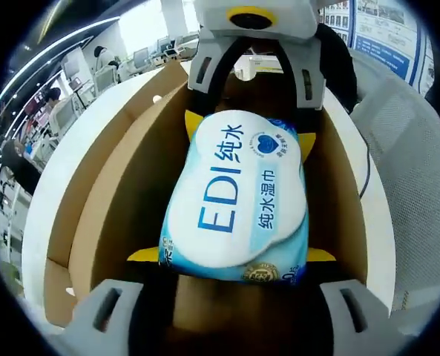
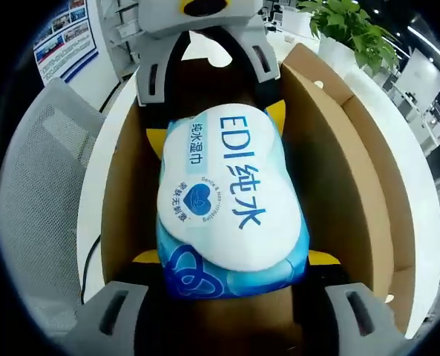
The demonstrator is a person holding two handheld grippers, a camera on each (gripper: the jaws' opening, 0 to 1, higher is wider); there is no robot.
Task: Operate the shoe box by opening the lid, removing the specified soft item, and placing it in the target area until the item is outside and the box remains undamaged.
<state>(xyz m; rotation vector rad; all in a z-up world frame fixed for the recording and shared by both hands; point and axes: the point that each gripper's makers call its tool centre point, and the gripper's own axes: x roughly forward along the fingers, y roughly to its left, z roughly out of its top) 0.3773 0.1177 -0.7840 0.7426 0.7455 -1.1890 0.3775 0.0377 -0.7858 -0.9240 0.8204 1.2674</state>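
We see the soft blue-and-white wet-wipes pack (image 1: 234, 204) inside the open brown cardboard shoe box (image 1: 108, 215) on the white bench (image 1: 45, 200). Left tool (image 1: 233, 256) and right tool (image 2: 234, 258), each spread, pinch its opposite ends; box walls flank them closely.

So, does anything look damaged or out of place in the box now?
Nothing stands out. The wet wipes pack is held from both ends by the left gripper and right gripper inside the open cardboard box, whose walls look intact.

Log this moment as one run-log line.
stage: lifting out | item: wet wipes pack inside open shoe box | left gripper: shut on pack end | right gripper: shut on opposite end
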